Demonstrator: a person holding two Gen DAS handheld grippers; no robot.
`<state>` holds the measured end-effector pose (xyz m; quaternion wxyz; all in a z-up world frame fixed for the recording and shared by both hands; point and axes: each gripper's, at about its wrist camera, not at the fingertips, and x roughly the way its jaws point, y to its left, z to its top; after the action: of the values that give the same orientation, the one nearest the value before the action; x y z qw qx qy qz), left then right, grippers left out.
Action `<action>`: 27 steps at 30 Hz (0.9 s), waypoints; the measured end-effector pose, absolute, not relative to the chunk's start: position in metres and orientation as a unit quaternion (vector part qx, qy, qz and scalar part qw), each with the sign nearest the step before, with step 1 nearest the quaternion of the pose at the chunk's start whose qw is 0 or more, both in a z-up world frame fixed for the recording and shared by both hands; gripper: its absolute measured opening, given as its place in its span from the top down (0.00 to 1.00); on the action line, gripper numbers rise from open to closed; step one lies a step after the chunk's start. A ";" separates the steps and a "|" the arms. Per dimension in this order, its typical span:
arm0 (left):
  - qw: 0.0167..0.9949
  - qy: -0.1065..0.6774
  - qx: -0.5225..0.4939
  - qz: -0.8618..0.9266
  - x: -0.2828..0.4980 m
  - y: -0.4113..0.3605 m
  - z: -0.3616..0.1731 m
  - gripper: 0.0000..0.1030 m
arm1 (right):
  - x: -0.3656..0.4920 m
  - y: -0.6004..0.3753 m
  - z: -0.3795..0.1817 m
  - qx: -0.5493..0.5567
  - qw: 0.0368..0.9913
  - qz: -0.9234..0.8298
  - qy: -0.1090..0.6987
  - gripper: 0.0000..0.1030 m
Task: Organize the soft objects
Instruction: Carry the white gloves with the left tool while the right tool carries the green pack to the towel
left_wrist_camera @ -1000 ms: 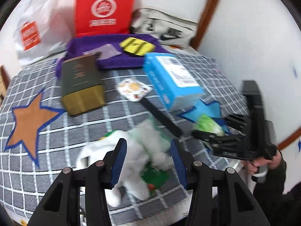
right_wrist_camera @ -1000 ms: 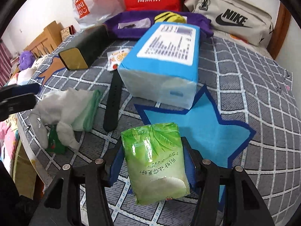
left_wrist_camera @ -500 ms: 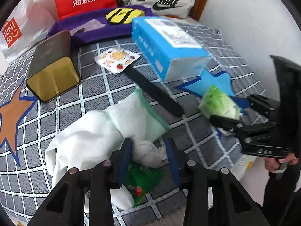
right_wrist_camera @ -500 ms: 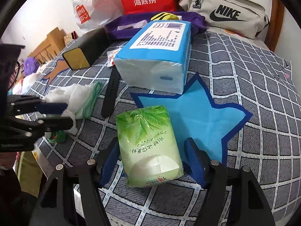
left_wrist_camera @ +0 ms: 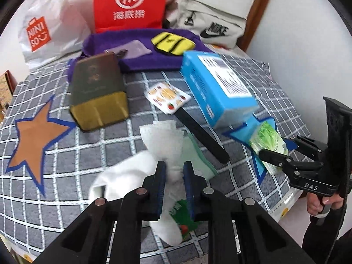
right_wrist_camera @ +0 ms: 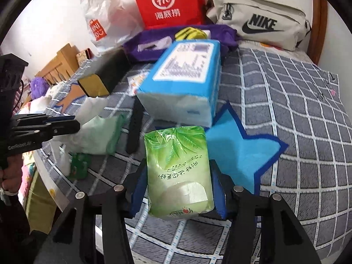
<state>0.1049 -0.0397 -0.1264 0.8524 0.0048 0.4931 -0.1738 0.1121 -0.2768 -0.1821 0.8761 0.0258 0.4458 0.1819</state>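
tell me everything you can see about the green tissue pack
The green tissue pack is a soft, glossy plastic-wrapped packet printed with leaves and dark lettering, with a white sticker flap near its close end. It lies tilted over the grey checked bedspread, between the right gripper fingers as the jaws close, beside the blue star patch.

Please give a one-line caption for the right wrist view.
Right gripper closing around a green tissue pack on the checked bedcover.

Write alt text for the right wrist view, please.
The right gripper has its jaws closing around a green tissue pack above a grey checked bedspread. Behind it lies a blue tissue box; at left, the left gripper pinches a white cloth.
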 end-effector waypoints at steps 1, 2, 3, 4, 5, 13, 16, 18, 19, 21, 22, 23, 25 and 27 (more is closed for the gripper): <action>0.854 0.492 0.003 -0.172 0.108 -0.039 -0.125 0.84 | 0.113 -0.276 -0.178 0.028 0.877 0.185 0.443 0.49; 0.855 0.489 0.002 -0.170 0.110 -0.037 -0.123 0.84 | 0.113 -0.275 -0.175 0.030 0.877 0.188 0.441 0.49; 0.858 0.486 0.001 -0.168 0.111 -0.034 -0.120 0.84 | 0.114 -0.273 -0.170 0.032 0.878 0.192 0.438 0.49; 0.860 0.484 0.001 -0.164 0.112 -0.032 -0.118 0.84 | 0.115 -0.272 -0.167 0.033 0.878 0.194 0.436 0.49; 0.861 0.482 0.000 -0.161 0.112 -0.030 -0.116 0.84 | 0.115 -0.271 -0.164 0.033 0.878 0.196 0.435 0.49; 0.877 0.459 -0.026 -0.138 0.124 -0.010 -0.089 0.84 | 0.127 -0.266 -0.127 0.030 0.887 0.214 0.408 0.49; 0.880 0.455 -0.037 -0.131 0.131 -0.004 -0.083 0.84 | 0.135 -0.265 -0.115 0.032 0.891 0.217 0.397 0.49; 0.881 0.453 -0.044 -0.126 0.136 -0.001 -0.080 0.84 | 0.143 -0.263 -0.108 0.032 0.893 0.219 0.392 0.49; 0.882 0.453 -0.049 -0.123 0.139 0.002 -0.079 0.84 | 0.146 -0.262 -0.106 0.032 0.894 0.219 0.390 0.49; 0.883 0.451 -0.055 -0.120 0.144 0.006 -0.076 0.84 | 0.155 -0.259 -0.099 0.029 0.895 0.220 0.386 0.49; 0.884 0.449 -0.057 -0.119 0.146 0.007 -0.075 0.84 | 0.158 -0.258 -0.097 0.029 0.896 0.220 0.384 0.49; 0.884 0.449 -0.059 -0.117 0.149 0.009 -0.074 0.84 | 0.162 -0.258 -0.094 0.029 0.897 0.220 0.381 0.49; 0.885 0.447 -0.063 -0.113 0.155 0.013 -0.071 0.84 | 0.173 -0.256 -0.089 0.031 0.899 0.218 0.380 0.49; 0.887 0.445 -0.066 -0.107 0.163 0.017 -0.068 0.84 | 0.184 -0.256 -0.086 0.034 0.900 0.212 0.378 0.49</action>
<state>0.1626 0.0166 -0.0683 0.8866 -0.0656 0.4451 -0.1071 0.1839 -0.2561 -0.0858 0.9004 0.0337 0.3783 0.2124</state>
